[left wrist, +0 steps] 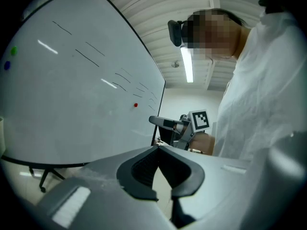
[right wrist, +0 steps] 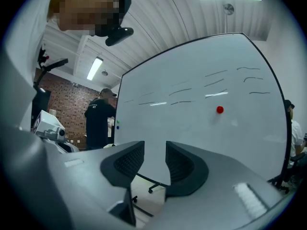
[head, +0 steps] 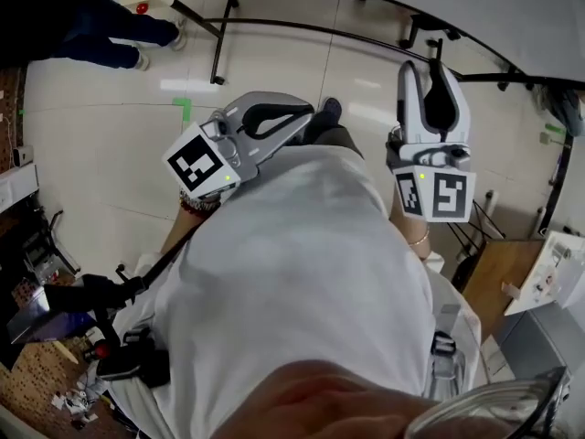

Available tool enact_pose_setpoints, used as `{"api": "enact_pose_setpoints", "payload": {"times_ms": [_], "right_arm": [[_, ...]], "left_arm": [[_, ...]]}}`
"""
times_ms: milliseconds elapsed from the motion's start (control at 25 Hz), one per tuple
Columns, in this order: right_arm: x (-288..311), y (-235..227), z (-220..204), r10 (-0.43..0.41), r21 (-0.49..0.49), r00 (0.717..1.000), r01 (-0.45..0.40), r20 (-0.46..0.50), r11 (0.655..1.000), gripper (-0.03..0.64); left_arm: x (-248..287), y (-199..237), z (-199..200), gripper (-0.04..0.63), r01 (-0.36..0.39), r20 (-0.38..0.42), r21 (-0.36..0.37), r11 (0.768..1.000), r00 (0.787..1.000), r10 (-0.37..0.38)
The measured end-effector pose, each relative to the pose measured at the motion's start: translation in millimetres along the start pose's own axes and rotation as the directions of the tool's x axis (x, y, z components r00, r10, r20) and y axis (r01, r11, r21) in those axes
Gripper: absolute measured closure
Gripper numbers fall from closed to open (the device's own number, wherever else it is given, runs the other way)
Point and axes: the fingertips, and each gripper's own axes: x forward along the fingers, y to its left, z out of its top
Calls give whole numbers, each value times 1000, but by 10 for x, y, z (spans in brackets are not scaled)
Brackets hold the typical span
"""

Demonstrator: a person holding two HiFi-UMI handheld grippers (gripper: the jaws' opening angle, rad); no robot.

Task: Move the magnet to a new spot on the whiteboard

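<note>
Here, in the head view, I hold both tools up at chest height over my white shirt point(head: 302, 273). The left gripper point(head: 302, 122) lies tilted across my body, its marker cube turned up toward the camera. The right gripper point(head: 425, 69) points straight ahead at the whiteboard point(head: 457, 3). Pale glossy floor point(head: 110, 135) lies open between me and the board's black wheeled stand.

In the left gripper view, my grey shells end in black ribbed pads whose tips meet, so these jaws are closed on nothing. The board's smooth white face sweeps away on the left, bound by a thin dark frame. The magnet point(left wrist: 135, 105), a small red round dot, sits on it close to the far vertical edge, with bare board all around.

In the right gripper view, my jaws stand a narrow gap apart, with only board and floor showing between them. The magnet is up and to the right of them, below some faint pen strokes. A person in dark clothes point(right wrist: 100, 119) stands beyond the board's left edge.
</note>
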Motion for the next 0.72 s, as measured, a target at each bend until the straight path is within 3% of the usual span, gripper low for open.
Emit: {"api": "enact_pose_setpoints", "payload": {"times_ms": [200, 440, 560, 720], "right_arm": [[-400, 557, 87, -27, -69, 999, 25, -31, 997, 495], [-1036, 479, 19, -179, -107, 979, 168, -99, 980, 495], [-1198, 539, 15, -179, -122, 979, 167, -95, 978, 495], [-1282, 554, -105, -136, -95, 986, 127, -92, 987, 495]], "left_arm": [[-468, -202, -235, 589, 46, -20, -7, 999, 999, -46], [-328, -576, -264, 589, 194, 31, 6, 981, 981, -194], [-237, -767, -346, 589, 244, 32, -7, 970, 969, -244], [-136, -860, -476, 589, 240, -6, -12, 971, 971, -241]]}}
